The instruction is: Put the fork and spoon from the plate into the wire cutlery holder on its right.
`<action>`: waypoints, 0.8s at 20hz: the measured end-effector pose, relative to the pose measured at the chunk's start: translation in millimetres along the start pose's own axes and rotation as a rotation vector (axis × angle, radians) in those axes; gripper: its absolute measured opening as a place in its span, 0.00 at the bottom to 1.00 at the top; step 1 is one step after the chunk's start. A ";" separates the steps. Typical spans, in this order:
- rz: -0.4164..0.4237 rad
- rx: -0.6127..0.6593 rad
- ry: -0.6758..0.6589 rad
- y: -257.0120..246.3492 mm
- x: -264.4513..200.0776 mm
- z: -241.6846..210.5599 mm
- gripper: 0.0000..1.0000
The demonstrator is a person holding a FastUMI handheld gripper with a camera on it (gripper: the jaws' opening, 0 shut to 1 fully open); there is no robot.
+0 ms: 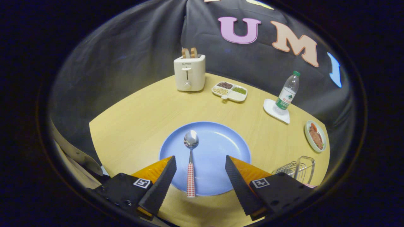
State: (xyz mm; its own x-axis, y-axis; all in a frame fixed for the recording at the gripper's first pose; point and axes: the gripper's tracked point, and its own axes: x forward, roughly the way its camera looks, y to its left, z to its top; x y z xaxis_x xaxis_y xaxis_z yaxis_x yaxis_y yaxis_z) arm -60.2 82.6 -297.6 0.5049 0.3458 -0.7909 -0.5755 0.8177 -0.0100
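Spoon (191,160) lies lengthwise on the plate (221,148), bowl toward the table's far edge, checked handle overhanging the near rim. Gripper (200,162) open, fingers either side of the handle.

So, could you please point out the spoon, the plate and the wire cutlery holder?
spoon (191,157): gripper view, on its neck.
plate (221,143): gripper view, bare surface.
wire cutlery holder (300,168): gripper view, on its wires.

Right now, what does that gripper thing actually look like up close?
The gripper has two wedge-shaped fingers with ribbed, saw-toothed inner faces, tapering to points. Each sits on a black block carrying a small square black-and-white marker. Orange panels back the fingers.
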 end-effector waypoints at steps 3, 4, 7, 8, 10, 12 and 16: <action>0.000 -0.022 0.047 6.1 10.8 -13.5 1.00; -0.001 -0.031 0.062 7.1 14.2 -17.3 1.00; -0.008 -0.060 0.102 8.5 21.2 -29.7 0.99; -0.009 -0.062 0.112 9.1 23.0 -32.3 0.98; -0.013 -0.062 0.127 9.5 26.5 -36.7 0.97; -0.012 -0.055 0.144 10.2 28.2 -40.6 0.87; -0.001 -0.053 0.180 12.6 33.2 -48.7 0.58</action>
State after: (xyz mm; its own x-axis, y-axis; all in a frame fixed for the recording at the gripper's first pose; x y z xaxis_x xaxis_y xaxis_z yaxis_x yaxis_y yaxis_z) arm -82.1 82.0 -353.8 0.3847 0.2530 -0.8877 -0.6105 0.7910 -0.0392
